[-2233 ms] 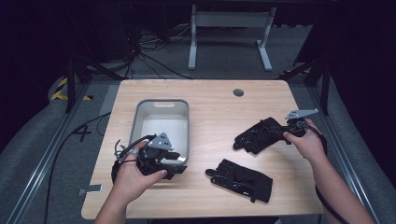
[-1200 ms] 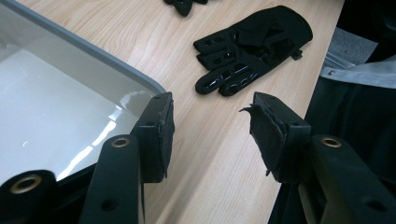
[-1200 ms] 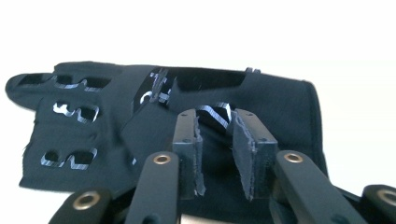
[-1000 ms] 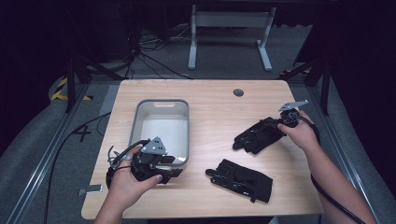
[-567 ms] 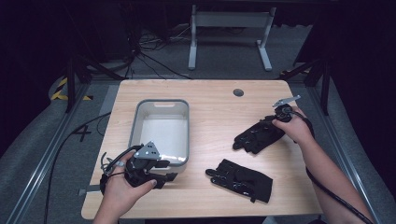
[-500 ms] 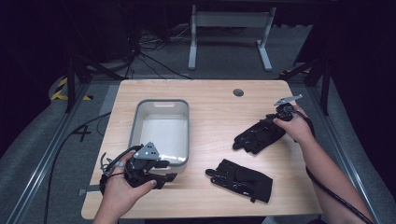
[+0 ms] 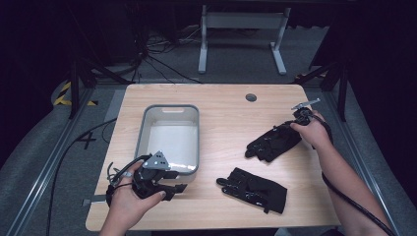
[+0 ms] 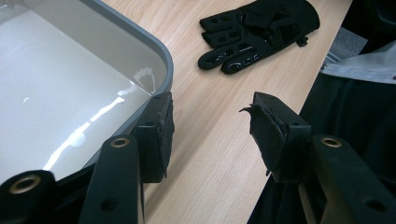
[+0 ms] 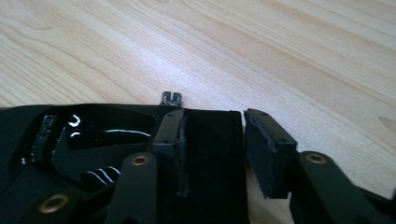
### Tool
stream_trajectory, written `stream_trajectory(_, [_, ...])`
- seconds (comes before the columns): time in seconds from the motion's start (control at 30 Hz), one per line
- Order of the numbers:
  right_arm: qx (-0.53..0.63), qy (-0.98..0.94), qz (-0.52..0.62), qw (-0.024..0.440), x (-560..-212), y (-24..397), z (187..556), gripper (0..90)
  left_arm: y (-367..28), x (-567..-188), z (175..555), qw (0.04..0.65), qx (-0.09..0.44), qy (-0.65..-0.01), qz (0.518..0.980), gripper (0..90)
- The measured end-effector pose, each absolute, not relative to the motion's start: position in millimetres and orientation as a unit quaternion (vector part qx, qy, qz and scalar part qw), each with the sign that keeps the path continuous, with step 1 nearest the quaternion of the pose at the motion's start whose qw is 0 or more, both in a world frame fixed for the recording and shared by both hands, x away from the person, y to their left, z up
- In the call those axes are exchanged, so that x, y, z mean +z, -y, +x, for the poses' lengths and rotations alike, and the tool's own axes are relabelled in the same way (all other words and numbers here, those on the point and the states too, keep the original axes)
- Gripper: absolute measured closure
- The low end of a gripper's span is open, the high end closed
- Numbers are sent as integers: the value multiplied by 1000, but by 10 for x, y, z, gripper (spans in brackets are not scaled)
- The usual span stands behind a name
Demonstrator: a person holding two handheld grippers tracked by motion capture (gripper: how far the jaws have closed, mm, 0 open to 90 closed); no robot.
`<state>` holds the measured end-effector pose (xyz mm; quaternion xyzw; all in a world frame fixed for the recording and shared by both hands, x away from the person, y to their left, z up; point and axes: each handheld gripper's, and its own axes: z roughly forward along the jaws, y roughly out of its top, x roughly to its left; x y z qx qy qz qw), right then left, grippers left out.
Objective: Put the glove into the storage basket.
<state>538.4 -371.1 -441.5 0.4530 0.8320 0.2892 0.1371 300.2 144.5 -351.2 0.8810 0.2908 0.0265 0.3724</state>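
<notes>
Gloves are the things being handled, two black ones lying on a wooden table. The far glove sits at the right middle of the high view, and the near glove lies lower, near the bottom middle. A grey bin stands left of the middle, and it looks bare inside, so I think the job of putting the gloves away has hardly begun. Both gloves lie outside the bin.

The right gripper is at the cuff end of the far glove. In the right gripper view its jaws stand over that cuff, one pad on the cloth and the other just off its edge. The jaws have just been closing a bit, with the cuff between them, but they look spread and not pinching yet. So the grab seems to be the step going on now.

The left gripper waits at the bottom left, just beside the bin's near corner. Its jaws are spread with nothing between them, only bare table.

The gloves look soft and floppy, with shiny rubbery patches on the fingers and a stretchy ribbed cuff. A little metal clip pokes out at the cuff edge. The bin is smooth, hard and glossy, with round corners and a handle slot at its far end. The table has pale wood grain and a small round hole near the top.
</notes>
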Motion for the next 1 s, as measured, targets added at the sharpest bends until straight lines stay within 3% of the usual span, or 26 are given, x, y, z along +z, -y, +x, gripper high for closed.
stream_trajectory(0.1, [283, -833, 455, 137, -4404, 3681, 5367, 702, -1428, -3515, 3006, 371, 26, -288, 883, 500])
stream_trajectory(0.17, [280, -834, 455, 138, -4391, 3666, 5358, 835, -1423, -3514, 3009, 372, 26, -287, 882, 499])
stream_trajectory(0.2, [275, -835, 456, 137, -4372, 3657, 5344, 861, -1419, -3513, 3015, 371, 24, -286, 883, 499])
stream_trajectory(0.63, [368, -810, 429, 156, -3970, 3613, 5041, 871, -1277, -3487, 3110, 376, 20, -263, 889, 499])
stream_trajectory(1.0, [412, -807, 382, 181, -3520, 3513, 4614, 871, -815, -3521, 3310, 381, 4, -219, 898, 497])
